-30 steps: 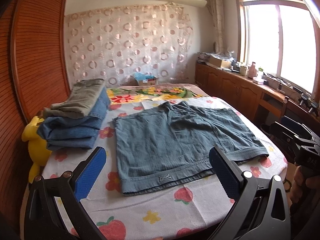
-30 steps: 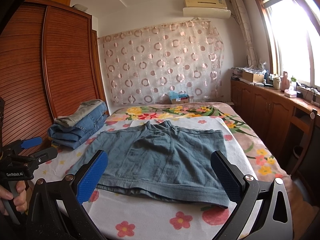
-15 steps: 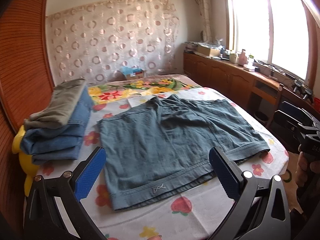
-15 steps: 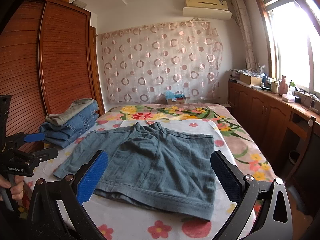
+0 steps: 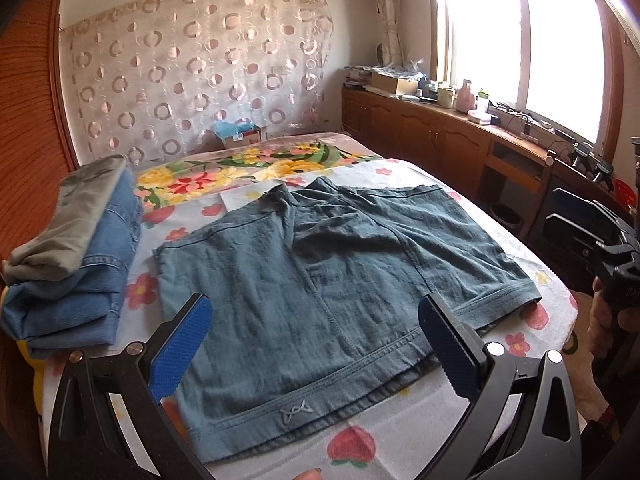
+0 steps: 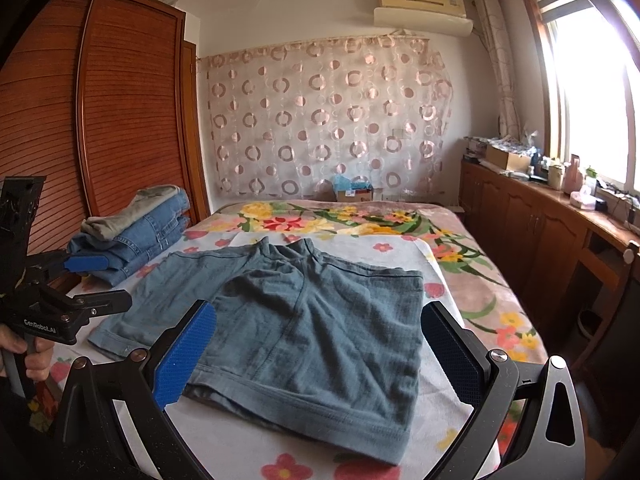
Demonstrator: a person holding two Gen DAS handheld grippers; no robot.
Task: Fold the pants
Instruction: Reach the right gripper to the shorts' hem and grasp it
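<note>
Both jaws stand spread wide, holding nothing: left gripper (image 5: 316,344) and right gripper (image 6: 320,350) hover over the bed (image 6: 460,280). Blue-grey shorts (image 6: 320,320) lie flat at twelve o'clock, folded jeans (image 6: 136,240) at ten. Soft, light and limp, probably; pinch hem corners at the near edge.

Folded stack of clothes (image 5: 76,256) on bed's left side, next to wooden wardrobe (image 6: 100,128). Small box (image 6: 354,192) at far end, under circle-pattern curtain (image 6: 328,120). Air conditioner (image 6: 420,10) above. Cluttered counter (image 5: 460,108) under the window (image 5: 520,44).
</note>
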